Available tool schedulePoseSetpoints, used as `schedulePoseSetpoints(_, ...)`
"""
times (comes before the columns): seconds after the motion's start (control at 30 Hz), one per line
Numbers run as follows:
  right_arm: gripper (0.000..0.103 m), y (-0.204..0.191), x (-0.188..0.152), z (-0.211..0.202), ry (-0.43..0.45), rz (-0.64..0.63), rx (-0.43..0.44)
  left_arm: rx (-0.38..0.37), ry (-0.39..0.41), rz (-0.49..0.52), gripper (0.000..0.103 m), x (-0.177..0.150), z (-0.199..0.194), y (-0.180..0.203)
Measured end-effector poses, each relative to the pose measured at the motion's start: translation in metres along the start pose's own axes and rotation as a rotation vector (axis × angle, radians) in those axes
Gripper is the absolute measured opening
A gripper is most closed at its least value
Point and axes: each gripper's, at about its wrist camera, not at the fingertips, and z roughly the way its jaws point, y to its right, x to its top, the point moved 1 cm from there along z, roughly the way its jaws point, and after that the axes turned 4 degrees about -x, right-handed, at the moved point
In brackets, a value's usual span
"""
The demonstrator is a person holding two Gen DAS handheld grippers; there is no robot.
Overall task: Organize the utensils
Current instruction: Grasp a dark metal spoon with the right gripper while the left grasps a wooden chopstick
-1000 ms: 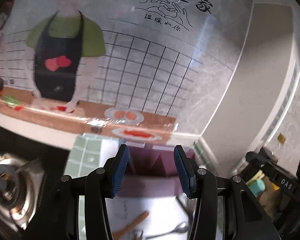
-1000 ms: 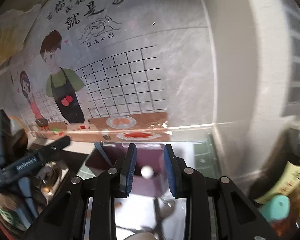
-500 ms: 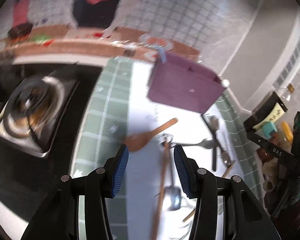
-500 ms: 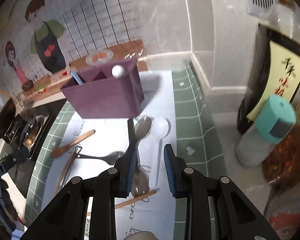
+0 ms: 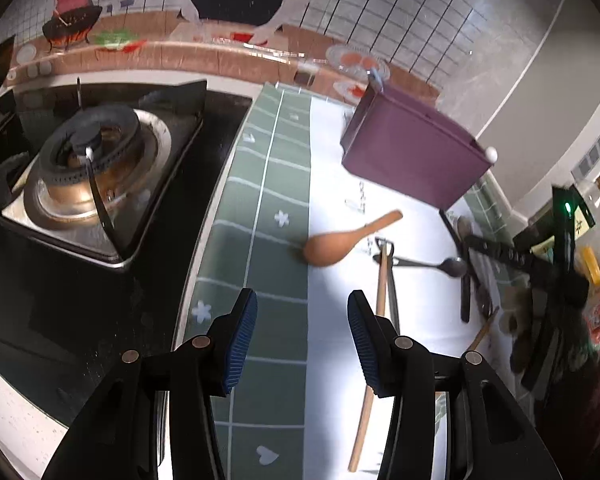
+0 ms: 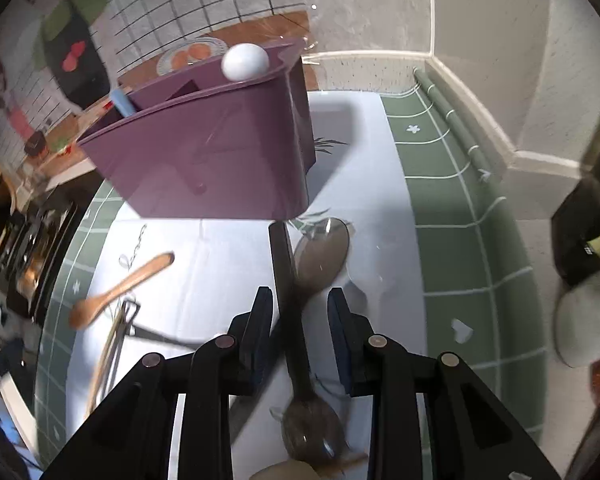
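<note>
Both grippers are over the mat with nothing in them. The left gripper (image 5: 302,338) has its fingers spread wide, hovering above the green border of the mat (image 5: 268,184), with the wooden spoon (image 5: 342,242) lying just ahead of it. The right gripper (image 6: 300,326) is open too, a bit narrower, and straddles a pile: a dark handle (image 6: 282,256) and a grey spoon (image 6: 320,254) cross right between its fingers.

The purple holder (image 6: 220,152) stands at the back of the mat, with a white knob (image 6: 245,61) and a blue handle (image 6: 122,101) already poking out of it. The rest of the utensils are loose on the mat.

My worry is the right side. Those two pieces overlap, so closing there could pinch both, or catch one by the edge so it swings or slips out on the lift. The view is blurry too, so I can't tell which piece lies on top. On the left, the tongs (image 5: 384,276) sit close to the wooden spoon and might get nudged.
</note>
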Motion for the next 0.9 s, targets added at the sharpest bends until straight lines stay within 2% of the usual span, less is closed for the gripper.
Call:
schedulePoseSetpoints(0.1,0.028,-0.001,0.005,0.011,-0.023,0.006,-0.004,0.003,-0.005,0.004,0.048,0.0,0.0,-0.003)
schedulePoseSetpoints(0.3,0.031,-0.012,0.016,0.023,0.008,-0.028,-0.067,0.011,-0.021,0.004,0.048,0.0,0.006,-0.009)
schedulePoseSetpoints(0.37,0.032,-0.016,0.019,0.025,0.008,-0.046,-0.087,0.012,-0.035,0.018,0.048,-0.001,0.01,-0.005)
schedulePoseSetpoints(0.53,0.037,-0.018,0.026,0.03,0.003,-0.03,-0.073,-0.001,-0.061,0.039,0.048,-0.002,0.017,0.003)
schedulePoseSetpoints(0.63,0.037,-0.022,0.027,0.033,0.021,-0.057,-0.111,-0.007,-0.073,0.049,0.048,-0.002,0.019,0.008)
schedulePoseSetpoints(0.73,0.027,-0.025,0.026,0.032,0.018,-0.096,-0.164,-0.01,-0.081,0.06,0.048,-0.003,0.019,0.012)
schedulePoseSetpoints(0.77,0.025,-0.023,0.025,0.029,0.007,-0.093,-0.156,-0.01,-0.083,0.064,0.048,-0.003,0.018,0.013)
schedulePoseSetpoints(0.83,0.013,-0.017,0.018,0.023,-0.012,-0.081,-0.127,-0.013,-0.083,0.071,0.048,-0.004,0.017,0.015)
schedulePoseSetpoints(0.9,0.011,-0.012,0.007,0.015,-0.021,-0.081,-0.103,-0.015,-0.082,0.072,0.048,-0.004,0.017,0.017)
